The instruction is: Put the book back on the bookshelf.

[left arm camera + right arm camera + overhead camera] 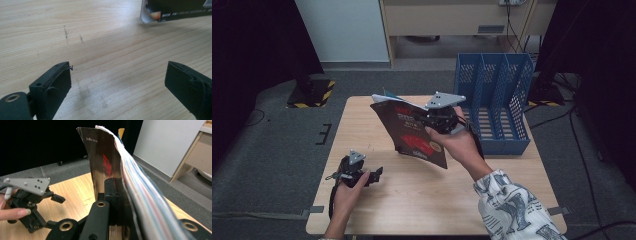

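The right gripper (443, 119) clamps the magazine (412, 132) lifted off the table (437, 200), not yet in the far-right blue rack (494, 100), while the left gripper (371, 176) hangs apart, empty.

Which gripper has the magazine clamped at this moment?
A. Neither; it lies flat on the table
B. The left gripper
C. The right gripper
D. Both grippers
C: the right gripper is shut on the magazine, holding it raised above the wooden table, while the left gripper is open with nothing between its jaws.
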